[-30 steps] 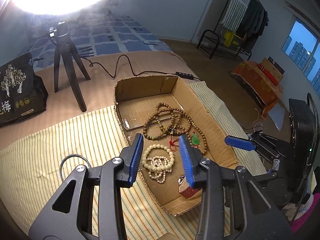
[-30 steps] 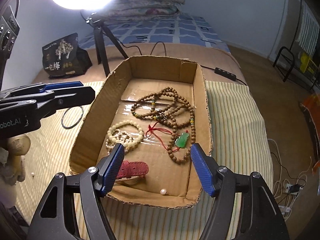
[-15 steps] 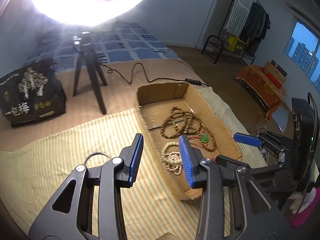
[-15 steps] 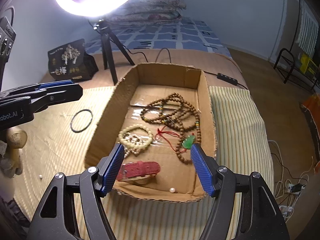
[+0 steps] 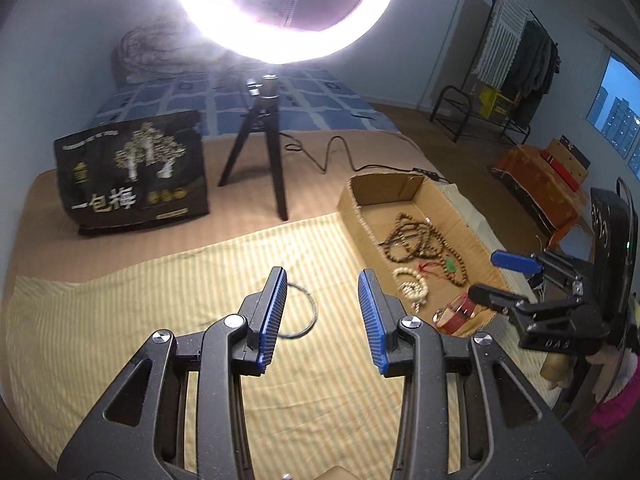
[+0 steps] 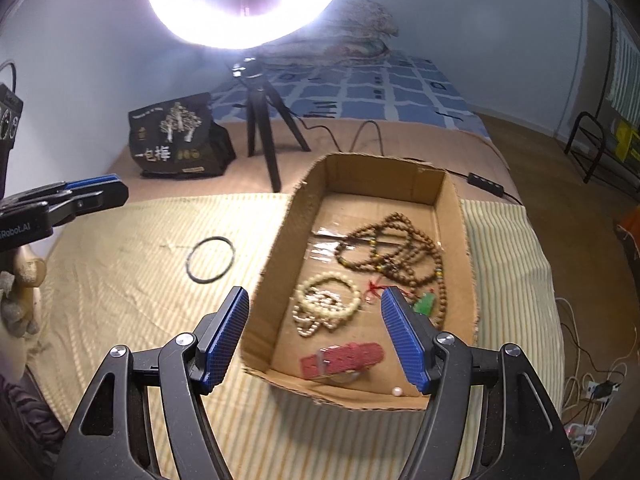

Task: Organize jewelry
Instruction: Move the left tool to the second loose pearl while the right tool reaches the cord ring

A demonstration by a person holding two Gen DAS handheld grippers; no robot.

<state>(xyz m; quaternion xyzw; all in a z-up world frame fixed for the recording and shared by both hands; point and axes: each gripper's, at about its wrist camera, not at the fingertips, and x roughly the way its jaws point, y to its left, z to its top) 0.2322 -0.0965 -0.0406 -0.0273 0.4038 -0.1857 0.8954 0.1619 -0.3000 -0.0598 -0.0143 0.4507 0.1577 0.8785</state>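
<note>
Hovering over the striped cloth (image 5: pixel 160 320), the left claw (image 5: pixel 322 314) stands wide open and empty, with the thin black bangle (image 5: pixel 298 310) lying flat just ahead between its fingers. The right claw (image 6: pixel 316 336) is also spread wide and holds nothing, poised above the near end of the cardboard box (image 6: pixel 280 248).

The bangle looks thin and flat against soft cloth, so a closing claw could bunch the fabric or skid the ring away instead of lifting it. Inside the box, the brown bead necklaces (image 6: pixel 396 248), cream bead bracelets (image 6: pixel 324 308), green pendant (image 6: pixel 426 304) and red strap (image 6: pixel 344 358) lie close together; a careless drop there would likely tangle the strands. A loose pearl (image 6: pixel 396 391) near the box's front edge could roll.

The cloth covers a bed, with a ring light (image 5: pixel 286 12) on a tripod (image 5: pixel 260 148) and a black bag (image 5: pixel 132 176) toward its far side, and a clothes rack (image 5: pixel 516 60) beyond.
</note>
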